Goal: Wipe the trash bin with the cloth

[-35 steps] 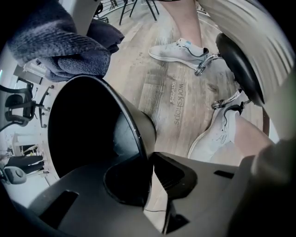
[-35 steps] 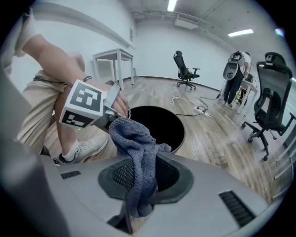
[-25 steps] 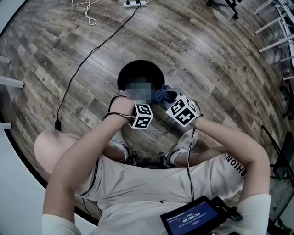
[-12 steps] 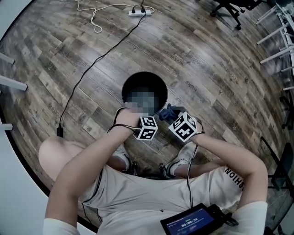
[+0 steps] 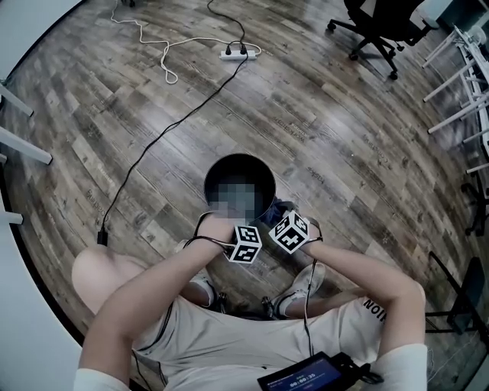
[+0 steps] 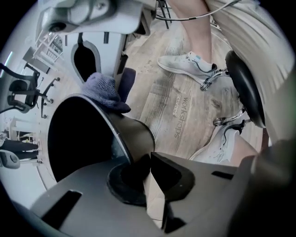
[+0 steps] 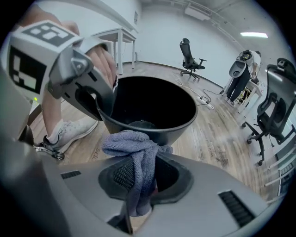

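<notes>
A black round trash bin stands on the wood floor in front of the person's feet. My left gripper points straight down at the bin's near rim. Its jaws have just been closing, with the rim between them, and they now pinch it. My right gripper is shut on a blue-grey cloth, whose bunched end lies against the bin's outer wall just under the rim. In the head view the cloth shows at the bin's right side, above the two marker cubes.
The person's light shoes stand close behind the bin. A black cable runs across the floor to a power strip. An office chair stands at the back right, and white table legs at the left.
The right gripper has sunk with the cloth beside the bin's wall. The left gripper has stayed at the rim. The head view now takes in more of the floor beyond the bin.
</notes>
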`<state>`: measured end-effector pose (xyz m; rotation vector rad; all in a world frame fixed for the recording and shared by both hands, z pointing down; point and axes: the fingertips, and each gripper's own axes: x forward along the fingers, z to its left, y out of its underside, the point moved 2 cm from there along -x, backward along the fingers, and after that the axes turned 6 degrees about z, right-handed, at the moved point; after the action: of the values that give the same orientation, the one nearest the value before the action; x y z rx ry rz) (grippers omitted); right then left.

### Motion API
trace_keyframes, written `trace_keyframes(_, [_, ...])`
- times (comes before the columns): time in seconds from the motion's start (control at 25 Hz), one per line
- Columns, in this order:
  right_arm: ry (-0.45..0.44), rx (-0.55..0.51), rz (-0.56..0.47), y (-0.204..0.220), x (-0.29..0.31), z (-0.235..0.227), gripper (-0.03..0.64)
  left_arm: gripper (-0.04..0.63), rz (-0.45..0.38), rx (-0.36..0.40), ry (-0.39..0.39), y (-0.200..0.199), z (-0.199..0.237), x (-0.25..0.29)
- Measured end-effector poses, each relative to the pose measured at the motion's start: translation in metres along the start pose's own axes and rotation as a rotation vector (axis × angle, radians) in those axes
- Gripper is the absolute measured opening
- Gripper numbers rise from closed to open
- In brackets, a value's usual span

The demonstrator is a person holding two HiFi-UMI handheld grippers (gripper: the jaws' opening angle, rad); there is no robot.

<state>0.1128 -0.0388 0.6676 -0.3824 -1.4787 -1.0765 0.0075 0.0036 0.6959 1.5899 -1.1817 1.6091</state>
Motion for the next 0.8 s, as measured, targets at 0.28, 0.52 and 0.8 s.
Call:
trace_keyframes(0.28, [0.037,-0.058,0.038,0.024,0.06,0.009,0.075,0.037,-0.013,0.003,-0.007,0.0,0.001,0.0])
trace_keyframes(0.52, [0.06,-0.095,0.084,0.051,0.117,0.021,0.075,0.035,-0.022,-0.004,0.007,-0.002,-0.003,0.001])
trace_keyframes(0.8, [0.011,-0.095,0.143,0.071,0.167,0.025,0.075,0.037,-0.03,-0.007,-0.022,-0.003,0.002,0.001])
